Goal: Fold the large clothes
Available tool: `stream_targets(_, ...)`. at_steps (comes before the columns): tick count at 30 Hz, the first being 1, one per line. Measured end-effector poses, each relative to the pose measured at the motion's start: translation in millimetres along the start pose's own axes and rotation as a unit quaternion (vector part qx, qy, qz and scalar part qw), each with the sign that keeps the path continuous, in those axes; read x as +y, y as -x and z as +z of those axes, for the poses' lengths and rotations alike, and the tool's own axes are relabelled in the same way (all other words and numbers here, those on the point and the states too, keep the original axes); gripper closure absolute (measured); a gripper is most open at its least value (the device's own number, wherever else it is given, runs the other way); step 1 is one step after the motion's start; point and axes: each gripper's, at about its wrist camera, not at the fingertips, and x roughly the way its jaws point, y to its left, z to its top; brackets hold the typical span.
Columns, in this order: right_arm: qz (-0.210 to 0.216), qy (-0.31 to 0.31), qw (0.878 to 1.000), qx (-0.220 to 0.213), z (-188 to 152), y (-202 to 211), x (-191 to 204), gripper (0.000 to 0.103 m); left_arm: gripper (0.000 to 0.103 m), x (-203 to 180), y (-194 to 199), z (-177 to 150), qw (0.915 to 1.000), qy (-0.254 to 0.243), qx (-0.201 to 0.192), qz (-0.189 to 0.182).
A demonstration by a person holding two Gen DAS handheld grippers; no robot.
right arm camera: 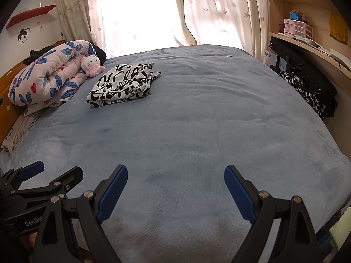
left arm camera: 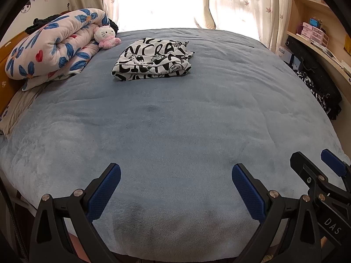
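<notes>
Left tool [left arm camera: 176, 189] and right tool [right arm camera: 176, 191]: both spread wide, empty, side by side over near edge of bed [left arm camera: 175, 120]. Folded printed garment [left arm camera: 152, 60] well beyond, just beside floral quilt [left arm camera: 54, 43], long axis crosswise. Nearer to left tool.

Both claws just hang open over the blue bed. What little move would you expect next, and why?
Probably none on the black-and-white printed garment: it already lies folded on the blue fleece blanket, far from the left gripper and right gripper, both open and empty. I'd guess they reach for another garment.
</notes>
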Motion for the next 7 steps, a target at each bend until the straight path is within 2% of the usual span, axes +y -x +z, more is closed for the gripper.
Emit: stream_targets(7, 0.0, -0.001, 1.0, 0.0, -0.4, 0.0, 0.3, 0.013, 0.002, -1.3, 0.6, -0.7, 1.0, 0.0, 0.001, 0.001)
